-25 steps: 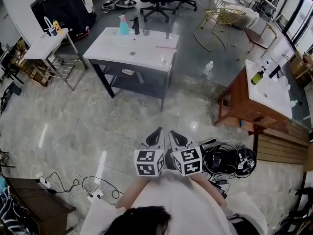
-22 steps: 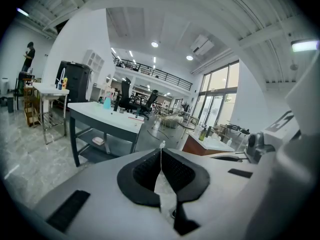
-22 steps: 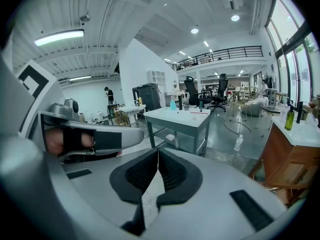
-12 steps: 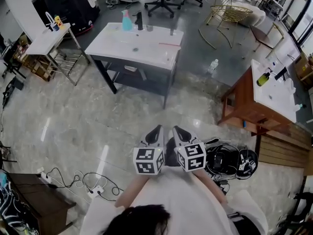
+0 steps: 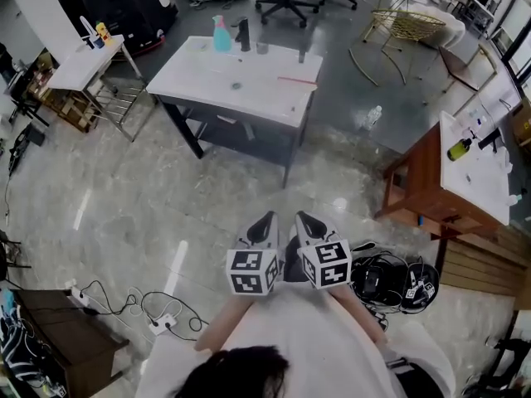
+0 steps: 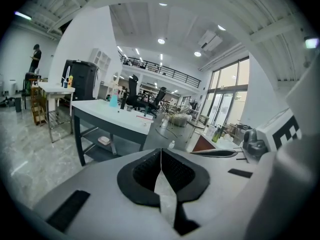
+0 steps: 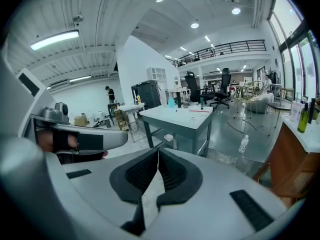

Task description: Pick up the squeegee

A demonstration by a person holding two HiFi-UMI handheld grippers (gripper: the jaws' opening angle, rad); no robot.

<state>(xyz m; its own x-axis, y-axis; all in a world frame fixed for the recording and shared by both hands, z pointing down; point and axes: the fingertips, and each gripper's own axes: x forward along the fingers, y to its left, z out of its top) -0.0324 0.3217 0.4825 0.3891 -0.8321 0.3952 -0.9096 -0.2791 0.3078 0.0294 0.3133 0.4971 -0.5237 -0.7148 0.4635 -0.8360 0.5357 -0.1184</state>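
Red squeegee (image 5: pixel 297 80) lies crosswise on white table (image 5: pixel 199 69); ends indistinct.

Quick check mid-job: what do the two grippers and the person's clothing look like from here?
The left gripper and right gripper are pale grey moulded shells tapering to black ribbed pads. Each carries a cube with black-and-white square markers, and black rectangular strips sit on the shells. The person wears a white top.
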